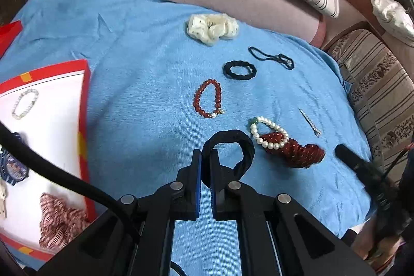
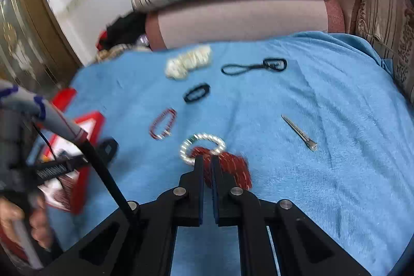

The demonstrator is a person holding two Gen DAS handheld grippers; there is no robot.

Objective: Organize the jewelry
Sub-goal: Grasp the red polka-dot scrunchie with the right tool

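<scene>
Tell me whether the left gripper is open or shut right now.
Shut. In the left wrist view the left gripper has its two fingers pinched on the black hair band, whose loop sticks out past the tips above the blue cloth.

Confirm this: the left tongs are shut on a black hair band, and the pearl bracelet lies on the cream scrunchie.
Not quite. The left tongs are shut on the black hair band, but the pearl bracelet lies on the dark red scrunchie, not the cream scrunchie, as the left wrist view shows.
</scene>
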